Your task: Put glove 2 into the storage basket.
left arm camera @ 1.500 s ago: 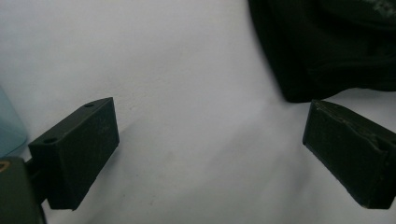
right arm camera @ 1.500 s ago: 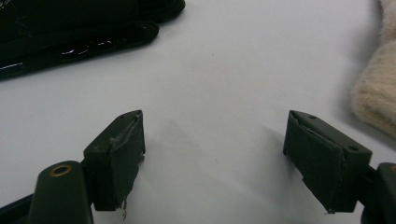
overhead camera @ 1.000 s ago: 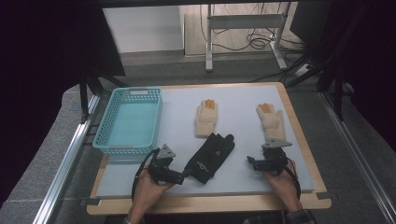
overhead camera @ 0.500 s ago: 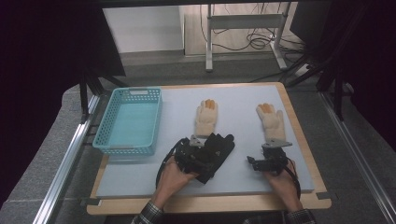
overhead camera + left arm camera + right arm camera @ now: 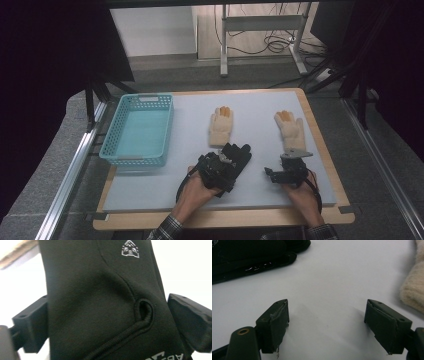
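**Left gripper arrives at the black glove**

Gloves are the business here, and the left gripper has just swung in from the table's near left, beside the turquoise plastic mesh basket, to sit right over the black fabric glove in the middle of the pale grey table mat. In the left gripper view its jaws straddle the glove's cuff end, one either side; they have just closed a touch, yet both still stand clear of the cloth (no pinch that I can see). The grasp looks ready to be made, then, not made.

Over on the right, the right gripper holds its place, jaws wide apart above bare mat with nothing between them. Two cream knitted gloves with orange fingertips, one just beyond the black glove and one ahead of the right gripper, lie untouched.
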`<state>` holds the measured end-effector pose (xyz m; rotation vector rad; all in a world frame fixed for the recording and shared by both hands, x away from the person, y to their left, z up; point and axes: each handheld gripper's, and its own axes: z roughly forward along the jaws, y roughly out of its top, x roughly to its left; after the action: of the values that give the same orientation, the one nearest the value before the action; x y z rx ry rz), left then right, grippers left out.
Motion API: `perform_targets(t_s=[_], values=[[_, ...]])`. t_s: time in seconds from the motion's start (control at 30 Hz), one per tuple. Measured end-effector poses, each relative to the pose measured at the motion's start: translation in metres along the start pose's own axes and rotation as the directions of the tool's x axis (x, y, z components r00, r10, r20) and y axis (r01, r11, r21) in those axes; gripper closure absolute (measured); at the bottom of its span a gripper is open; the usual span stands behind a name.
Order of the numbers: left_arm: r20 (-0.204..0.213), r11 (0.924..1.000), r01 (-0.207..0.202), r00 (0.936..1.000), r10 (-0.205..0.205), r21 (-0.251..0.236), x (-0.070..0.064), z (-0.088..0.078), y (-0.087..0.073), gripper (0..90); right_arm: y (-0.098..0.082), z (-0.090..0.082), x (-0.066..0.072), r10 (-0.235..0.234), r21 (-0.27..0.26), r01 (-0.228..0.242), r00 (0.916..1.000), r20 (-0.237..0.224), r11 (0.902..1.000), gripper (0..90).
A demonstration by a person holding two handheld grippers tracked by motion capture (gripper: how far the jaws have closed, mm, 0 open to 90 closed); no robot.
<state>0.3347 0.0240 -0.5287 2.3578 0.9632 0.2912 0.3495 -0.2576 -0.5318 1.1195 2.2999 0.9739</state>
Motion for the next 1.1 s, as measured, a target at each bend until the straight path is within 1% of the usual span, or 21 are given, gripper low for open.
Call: perform_targets(t_s=[0.03, 0.13, 0.23, 0.33, 0.43, 0.5, 0.6, 0.67, 0.87, 0.97, 1.1], values=[[0.000, 1.0000, 0.003, 1.0000, -0.003, -0.002, 0.001, -0.001, 0.000, 7.2, 0.000, 0.000, 0.000, 0.000, 0.000, 0.000, 1.0000, 0.000, 1.0000, 19.6], [0.003, 0.9999, -0.006, 1.0000, 0.006, -0.012, 0.005, -0.006, -0.001, 21.3, 0.000, 0.000, 0.000, 0.000, 0.000, 0.000, 1.0000, 0.000, 1.0000, 19.6], [0.023, 0.9994, -0.006, 0.9997, 0.006, -0.035, 0.010, -0.010, -0.003, 38.5, 0.000, 0.000, 0.000, -0.002, 0.000, 0.002, 1.0000, 0.000, 1.0000, 19.6], [0.040, 0.9987, -0.007, 0.9992, 0.009, -0.050, 0.012, -0.012, -0.005, 51.6, 0.000, 0.000, 0.000, -0.001, -0.001, 0.001, 1.0000, 0.000, 1.0000, 19.6], [0.033, 0.9981, -0.018, 0.9993, 0.020, -0.059, 0.010, -0.014, -0.006, 59.5, 0.000, 0.000, 0.000, 0.000, 0.001, 0.000, 1.0000, 0.000, 1.0000, 19.6], [0.021, 0.9974, -0.028, 0.9994, 0.029, -0.066, 0.009, -0.016, -0.005, 62.6, 0.000, 0.000, 0.000, 0.000, 0.000, 0.000, 1.0000, 0.000, 1.0000, 19.6], [0.032, 0.9959, -0.022, 0.9992, 0.024, -0.087, 0.009, -0.019, -0.003, 64.5, 0.000, 0.000, 0.000, 0.000, 0.000, 0.000, 1.0000, 0.000, 1.0000, 19.6], [0.051, 0.9934, -0.031, 0.9980, 0.037, -0.111, 0.006, -0.026, 0.002, 66.0, 0.000, 0.000, 0.000, 0.000, 0.000, 0.000, 1.0000, -0.001, 1.0000, 19.6], [0.047, 0.9889, -0.069, 0.9960, 0.076, -0.131, -0.001, -0.038, 0.015, 66.4, 0.000, 0.000, 0.000, 0.001, 0.000, -0.001, 1.0000, -0.001, 1.0000, 19.6], [0.039, 0.9882, -0.069, 0.9964, 0.075, -0.137, 0.000, -0.045, 0.021, 66.4, 0.000, 0.000, 0.000, 0.001, 0.000, -0.001, 1.0000, -0.001, 1.0000, 19.6], [0.012, 0.9865, -0.079, 0.9966, 0.081, -0.144, 0.006, -0.055, 0.029, 66.2, 0.000, 0.000, 0.000, 0.001, 0.000, -0.001, 1.0000, -0.001, 1.0000, 19.6]])
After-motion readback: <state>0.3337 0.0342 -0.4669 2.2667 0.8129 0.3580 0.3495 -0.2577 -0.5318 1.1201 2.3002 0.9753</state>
